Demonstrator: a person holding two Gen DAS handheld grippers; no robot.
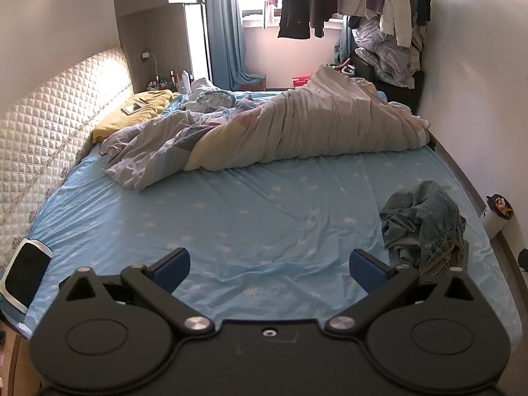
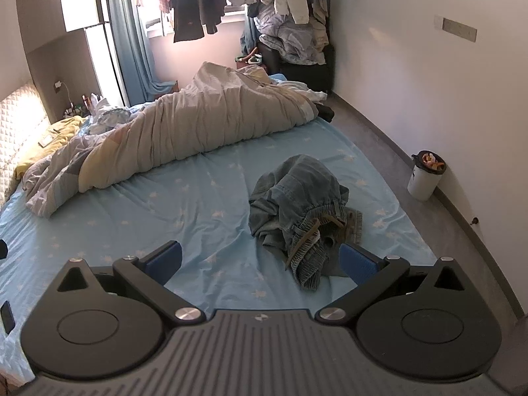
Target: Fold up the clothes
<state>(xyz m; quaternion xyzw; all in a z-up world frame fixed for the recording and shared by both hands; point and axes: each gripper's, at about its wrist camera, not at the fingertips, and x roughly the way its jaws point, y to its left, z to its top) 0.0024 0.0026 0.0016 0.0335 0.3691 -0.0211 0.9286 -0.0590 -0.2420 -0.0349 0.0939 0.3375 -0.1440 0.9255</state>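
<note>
While both grippers hang above the near edge of the bed (image 1: pixel 231 217), nothing is yet grasped. At the far left, along the headboard side, a yellow pillow (image 1: pixel 132 112) lies near the far corner, and a rumpled duvet (image 1: pixel 264 132) stretches across the far half of the mattress from the headboard side to the foot side.

The left gripper (image 1: pixel 269 265) has its blue pads spread wide with only bare sheet between them. The crumpled denim garment (image 1: pixel 424 222) lies to its right and a little ahead, near the foot edge of the bed, clearly apart from its right pad.

The right gripper (image 2: pixel 260 260) is also spread wide and holds nothing. In its view the denim garment (image 2: pixel 303 204) sits just ahead, slightly to the right of centre, and the ribbed waistband end with the drawstring reaches down to just beside its right pad. The heap seems to run roughly away from this gripper, waistband nearest.

The right hand is therefore nearer, and probably should take the waistband first.

On the floor by the wall stands a white bin (image 2: pixel 424 178).
</note>
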